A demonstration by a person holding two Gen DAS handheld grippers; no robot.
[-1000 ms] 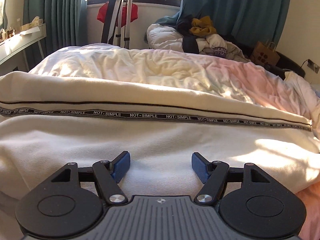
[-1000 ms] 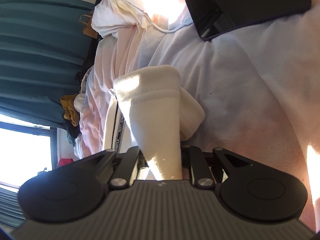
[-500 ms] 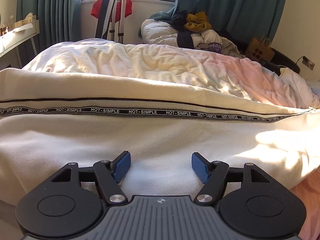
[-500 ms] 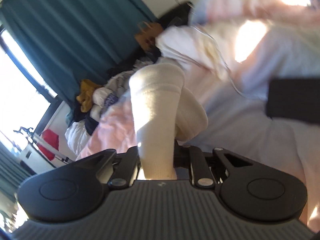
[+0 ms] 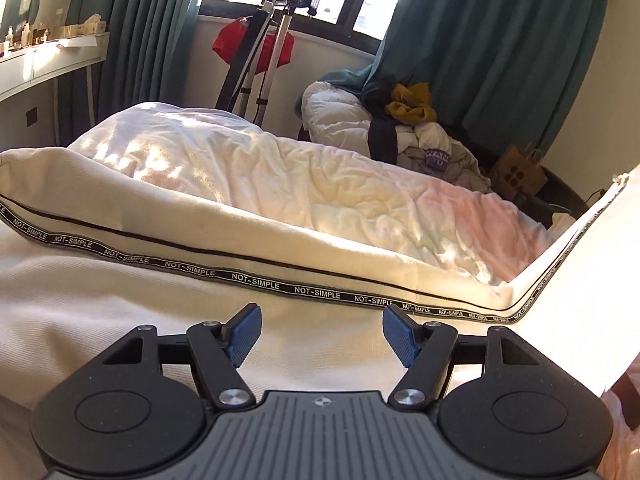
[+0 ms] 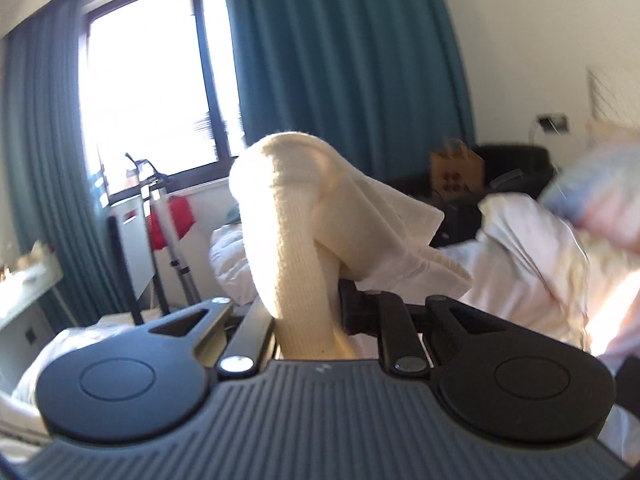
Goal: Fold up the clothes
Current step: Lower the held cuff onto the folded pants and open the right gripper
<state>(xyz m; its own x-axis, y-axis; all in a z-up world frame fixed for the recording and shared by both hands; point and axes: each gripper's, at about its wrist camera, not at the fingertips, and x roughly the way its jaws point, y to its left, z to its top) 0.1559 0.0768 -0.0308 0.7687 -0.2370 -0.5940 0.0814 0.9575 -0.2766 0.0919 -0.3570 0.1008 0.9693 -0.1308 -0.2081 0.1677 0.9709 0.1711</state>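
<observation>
My right tongs (image 6: 308, 312) pinch the garment's (image 5: 160, 320) cuff (image 6: 296, 240), raised at frame centre; I should carry it across evenly, seams aligned. Left tongs (image 5: 320, 336) gape empty above cloth spread on the bed (image 5: 320, 184).

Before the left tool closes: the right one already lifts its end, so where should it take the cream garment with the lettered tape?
Probably the near flat edge of the cream garment, straight ahead of the open left tool. Come in low from the near side, one pad under the cloth: it lies flat there, and the lettered tape marks a firmer seam just beyond.
</observation>
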